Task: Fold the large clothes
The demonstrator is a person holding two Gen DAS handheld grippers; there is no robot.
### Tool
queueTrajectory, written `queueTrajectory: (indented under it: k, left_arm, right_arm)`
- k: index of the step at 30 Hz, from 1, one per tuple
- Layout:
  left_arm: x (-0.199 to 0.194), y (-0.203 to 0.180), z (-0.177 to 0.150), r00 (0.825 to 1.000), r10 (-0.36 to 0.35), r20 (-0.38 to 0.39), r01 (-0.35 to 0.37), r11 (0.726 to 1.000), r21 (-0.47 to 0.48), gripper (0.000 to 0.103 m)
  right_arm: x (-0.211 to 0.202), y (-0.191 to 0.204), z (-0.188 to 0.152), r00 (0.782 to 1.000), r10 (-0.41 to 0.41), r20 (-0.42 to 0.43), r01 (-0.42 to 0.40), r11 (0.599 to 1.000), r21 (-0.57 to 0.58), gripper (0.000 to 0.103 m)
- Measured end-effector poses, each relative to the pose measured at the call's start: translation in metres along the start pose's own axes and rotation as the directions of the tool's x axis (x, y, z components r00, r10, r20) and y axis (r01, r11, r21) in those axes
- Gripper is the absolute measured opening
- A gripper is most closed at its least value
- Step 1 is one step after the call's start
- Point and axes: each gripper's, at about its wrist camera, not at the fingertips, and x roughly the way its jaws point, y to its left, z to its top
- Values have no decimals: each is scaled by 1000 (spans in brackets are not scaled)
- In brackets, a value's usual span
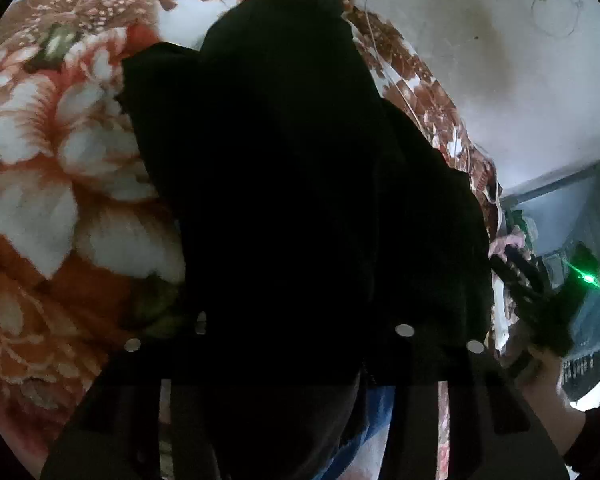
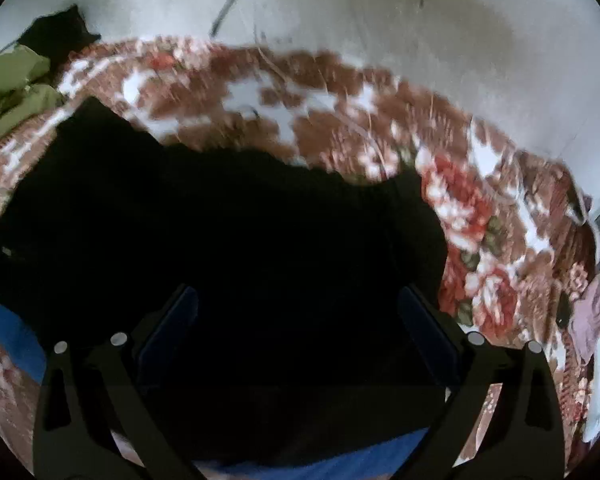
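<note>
A large black garment (image 1: 284, 184) lies spread on a floral blanket (image 1: 52, 184). Its near part reaches up between the dark fingers of my left gripper (image 1: 300, 320), whose jaws stand about half apart. Black on black hides the fingertips, so contact with the cloth cannot be made out. In the right wrist view the same black garment (image 2: 228, 232) fills the middle. My right gripper (image 2: 298, 292) hovers over it with its jaws wide, the blue pads (image 2: 176, 320) clear of the cloth. A hand (image 1: 540, 372) carries that right gripper at the left view's right edge.
Blue fabric (image 2: 8, 332) shows under the black garment's near edge. Green clothing (image 2: 16, 76) and another dark item (image 2: 60, 32) lie at the blanket's far left. Pink cloth (image 2: 596, 308) hangs at the right. A pale wall (image 2: 380, 20) borders the blanket's far side.
</note>
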Motion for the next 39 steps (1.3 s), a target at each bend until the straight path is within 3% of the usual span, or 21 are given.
queueTrajectory:
  k: [3,4,7,9,10,12,14,21,25,27,28,30,33,36,39]
  left_arm:
    - [-1,1,1,998,-56,17,56,998,-17,37]
    - [2,2,2,999,-33,1,33,999,-27,40]
    - [13,13,3,999,-36,-19,35,998,-55,67]
    - [18,21,2,998,-60,-25,58,996,-64,71]
    - [21,22,2,998,-65,-24,64,996,-63,69]
    - [22,19,2,997,-74,-26,72,995,-63,43]
    - [15,4,2,997,-65,-35,64,998,-28,31]
    - [-12,-69,3,996,-70,-51,75,993,90,25]
    - [-29,-120,-3,998,-53,-44,60,984,170,24]
    - [-32,-152,-3,998,-24,-50,34,977,212,24]
    - [-36,-160,-2,999,-1,-50,12,973,230,24]
    - [-35,-179,0,997,38,-68,-20,969,246,24]
    - [-34,-200,0,989,112,-97,-83,961,263,24]
    - [-36,-213,-3,974,191,-122,-151,948,281,24]
    - [-23,-232,-9,951,267,-155,-208,925,318,24]
  right_arm:
    - [8,26,0,996,-87,3,87,991,-103,98]
    - [22,31,-2,993,-117,-28,112,985,-129,98]
    - [48,32,-5,988,-120,-101,108,988,-115,98]
    - [62,34,-6,984,-128,-121,114,987,-118,98]
    - [67,37,-8,983,-135,-126,119,985,-128,98]
    - [79,39,-10,978,-132,-161,113,986,-124,98]
    - [85,39,-13,977,-133,-166,112,985,-128,98]
    - [89,46,-20,978,-143,-151,118,980,-158,98]
    - [83,29,-14,983,-64,-171,51,995,-81,98]
    - [59,10,-6,992,-32,-122,30,999,-11,98]
    - [31,-12,-2,997,-60,-43,61,998,35,98]
    - [10,-37,-3,989,-150,-5,150,987,49,98]
    - [31,-52,-17,970,-231,-72,231,973,-5,98]
    - [61,-39,-27,980,-171,-105,171,985,-11,98]
    - [77,-18,-26,977,-190,-97,185,981,-55,98]
